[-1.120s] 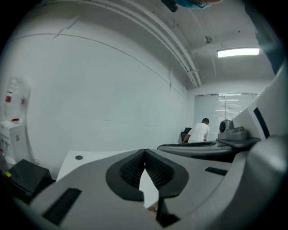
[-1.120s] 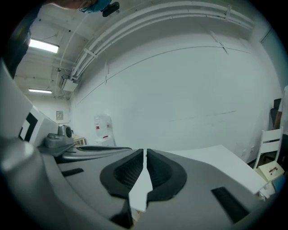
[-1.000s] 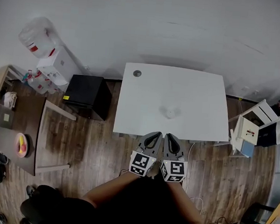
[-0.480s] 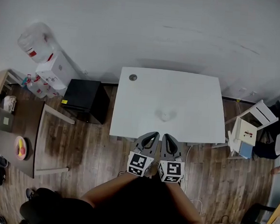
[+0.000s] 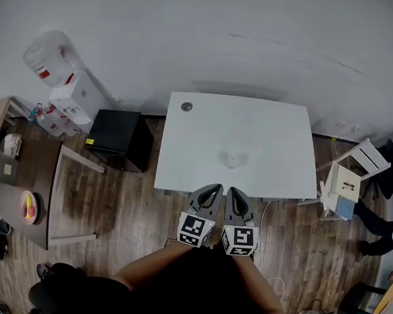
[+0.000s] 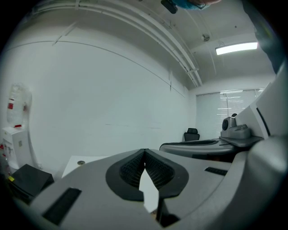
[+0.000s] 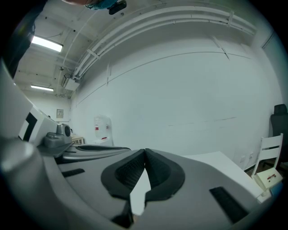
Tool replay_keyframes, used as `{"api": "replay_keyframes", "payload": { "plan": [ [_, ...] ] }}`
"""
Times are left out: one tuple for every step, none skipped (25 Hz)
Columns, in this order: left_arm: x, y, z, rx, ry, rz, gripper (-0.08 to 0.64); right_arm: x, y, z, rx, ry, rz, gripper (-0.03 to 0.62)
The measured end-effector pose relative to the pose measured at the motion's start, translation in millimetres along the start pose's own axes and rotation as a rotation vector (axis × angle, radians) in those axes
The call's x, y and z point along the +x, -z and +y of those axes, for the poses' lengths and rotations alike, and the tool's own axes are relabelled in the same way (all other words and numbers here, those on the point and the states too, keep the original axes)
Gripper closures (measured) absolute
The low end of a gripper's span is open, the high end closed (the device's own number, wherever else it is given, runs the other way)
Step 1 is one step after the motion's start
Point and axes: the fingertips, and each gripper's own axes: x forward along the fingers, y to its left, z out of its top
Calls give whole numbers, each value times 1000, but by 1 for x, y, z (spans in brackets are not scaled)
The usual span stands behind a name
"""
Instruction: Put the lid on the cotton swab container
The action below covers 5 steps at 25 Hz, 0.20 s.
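Both pairs of fingers are clenched tip to tip with nothing between them. In the head view the left gripper (image 5: 214,188) and the right gripper (image 5: 235,191) are side by side at the near edge of the white table (image 5: 273,128), almost touching each other.

The cotton swab container (image 5: 231,160) shows as a small, pale, translucent shape on the table, ahead of both sets of fingertips and roughly in line with the gap between the two grippers, well apart from both. A small round grey disc (image 5: 187,107) lies far ahead and to the left of the left fingers, near the table's far left corner; whether it is the lid cannot be told.

Only the head view shows the container. The left gripper view shows the ribbed pads of the left gripper (image 6: 144,151) pressed shut, and the disc (image 6: 81,162) is on the table to their left. A black cabinet (image 6: 27,179) and a water dispenser (image 6: 15,130) are further left. The right gripper view shows the right gripper (image 7: 145,151) just as tightly closed. The table's bare top (image 7: 225,164) stretches to its right and a white chair (image 7: 270,157) is beyond it.
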Motion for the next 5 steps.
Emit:
{"api": "replay_keyframes", "payload": {
  "plan": [
    [0,0,0,-4,3,-1,548,0,1,1,0,-1,2,561],
    [0,0,-1,-5,6,-2,548,0,1,1,0,-2,3,561],
    [1,1,-1,-5,9,-4,548,0,2,1,0,-4,4,561],
    [1,1,-2,-6,12,-5,548,0,3,1,-1,-6,4,561],
    [2,2,-3,-6,14,-6,548,-1,4,1,-2,-7,5,561]
  ]
}}
